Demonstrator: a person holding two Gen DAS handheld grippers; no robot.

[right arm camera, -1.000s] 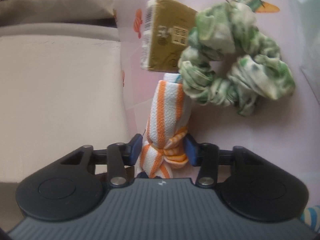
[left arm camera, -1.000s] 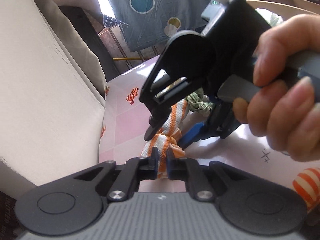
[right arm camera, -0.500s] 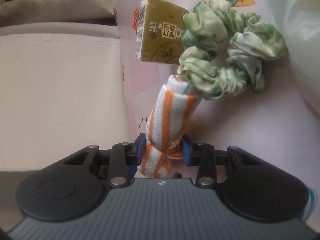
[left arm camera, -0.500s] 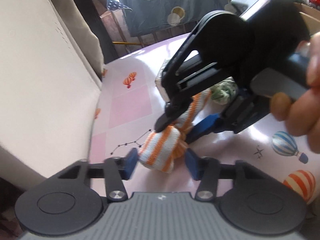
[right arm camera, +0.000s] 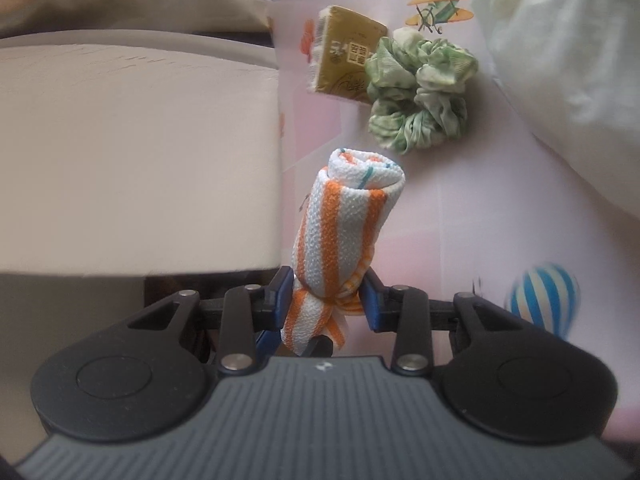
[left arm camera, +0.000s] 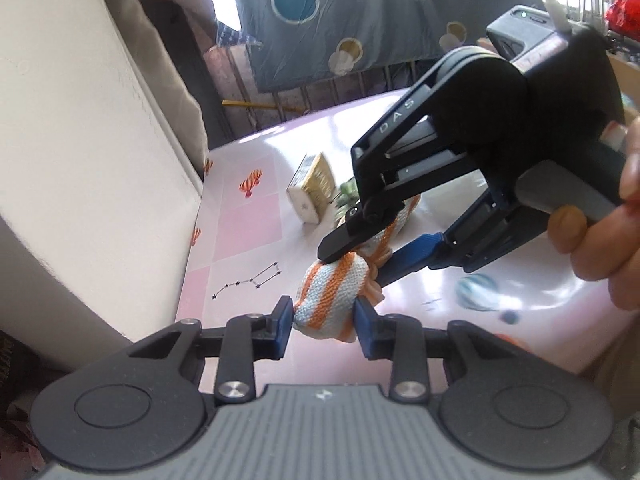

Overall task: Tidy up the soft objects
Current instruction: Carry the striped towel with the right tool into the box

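Observation:
A rolled orange-and-white striped cloth [right arm camera: 340,232] is held off the pink table between both grippers. My right gripper [right arm camera: 327,298] is shut on its knotted end; it also shows in the left wrist view [left arm camera: 360,248], coming in from the right. My left gripper [left arm camera: 322,320] has its blue pads against the sides of the cloth's near end [left arm camera: 330,300], and its jaws are fairly wide. A green-and-white scrunchie [right arm camera: 420,92] lies on the table beyond the cloth.
A small gold carton [right arm camera: 344,64] lies next to the scrunchie and also shows in the left wrist view [left arm camera: 312,188]. A cream cushion [right arm camera: 136,152] borders the table on the left. A pale plastic bag [right arm camera: 560,60] lies at the right. The pink tabletop [left arm camera: 248,232] has balloon prints.
My left gripper let go of the cloth's knotted part, opened, and now closes around the cloth's near end. My right gripper has lifted the cloth away from the scrunchie and carton.

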